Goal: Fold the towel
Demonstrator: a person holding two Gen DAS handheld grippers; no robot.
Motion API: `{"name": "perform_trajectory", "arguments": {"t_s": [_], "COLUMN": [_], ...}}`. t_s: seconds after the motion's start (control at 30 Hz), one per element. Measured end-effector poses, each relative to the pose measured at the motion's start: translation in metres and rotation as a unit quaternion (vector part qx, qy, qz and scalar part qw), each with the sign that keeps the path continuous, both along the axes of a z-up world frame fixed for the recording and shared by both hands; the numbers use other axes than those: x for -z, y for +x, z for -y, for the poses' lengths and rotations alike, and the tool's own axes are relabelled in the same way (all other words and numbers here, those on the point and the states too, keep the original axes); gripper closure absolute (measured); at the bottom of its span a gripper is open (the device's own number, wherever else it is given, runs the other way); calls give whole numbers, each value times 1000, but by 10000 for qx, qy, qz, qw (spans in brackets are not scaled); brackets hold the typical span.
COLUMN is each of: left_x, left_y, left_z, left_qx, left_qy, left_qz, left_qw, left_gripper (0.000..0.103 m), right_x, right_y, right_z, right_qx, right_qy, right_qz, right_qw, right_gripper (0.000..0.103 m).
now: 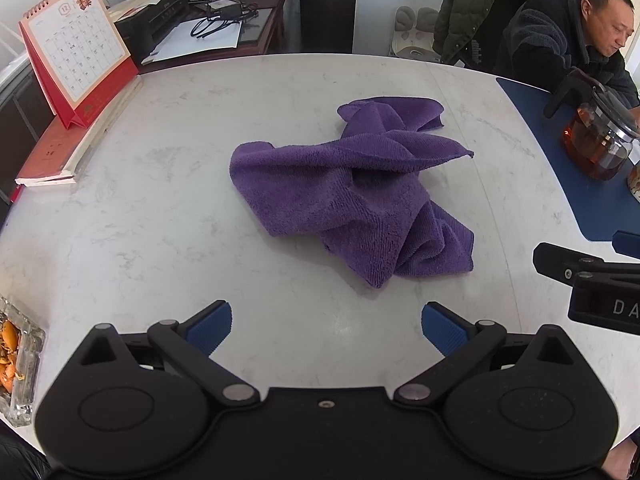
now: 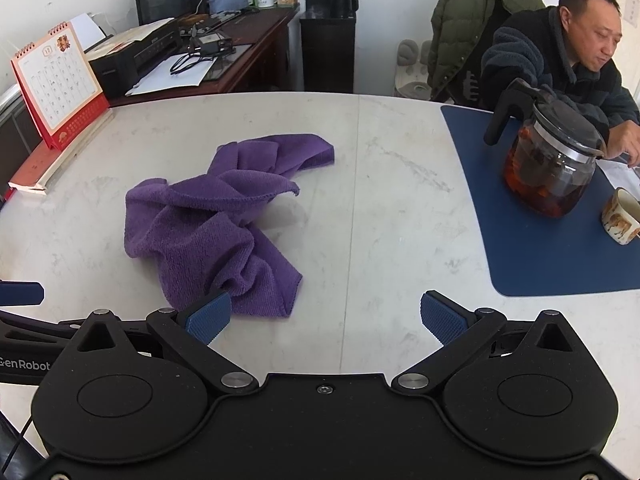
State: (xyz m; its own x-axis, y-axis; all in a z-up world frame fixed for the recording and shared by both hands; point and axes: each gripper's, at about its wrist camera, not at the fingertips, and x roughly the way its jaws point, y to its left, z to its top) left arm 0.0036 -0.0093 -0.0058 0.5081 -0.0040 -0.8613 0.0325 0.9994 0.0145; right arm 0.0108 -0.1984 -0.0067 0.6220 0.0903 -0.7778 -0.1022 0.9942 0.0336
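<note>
A purple towel (image 1: 352,192) is lying crumpled mid-bench (image 1: 160,200), its folds hiding most edges and corners. The left tongs (image 1: 326,326) and right tongs (image 2: 325,317) are both gaping wide, holding nothing, hovering near its closest end without touching it.

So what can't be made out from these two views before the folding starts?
- Purple towel: crumpled in both views, its own folds hide the corners and underside.
- Right hand-held gripper: in the left wrist view, cut off by the right edge.
- Desk calendar: print too small to read.
- Glass dish: cut off at the left wrist view's left edge.
</note>
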Motion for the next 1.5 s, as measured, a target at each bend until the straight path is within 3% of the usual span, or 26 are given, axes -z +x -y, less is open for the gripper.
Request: {"name": "perform_trajectory", "arguments": {"t_s": [1.5], "left_x": [3], "left_y": [0], "left_z": [3], "left_qx": [33], "left_qy": [41], "left_qz": [-118], "left_qw": [9999], "left_gripper": [1], "right_x": [3], "right_y": [-1], "right_z": [-3], "right_qx": [-60], "right_qy": [-39], "right_qz": [-105], "right_qw": [9999], "right_gripper": [0]}}
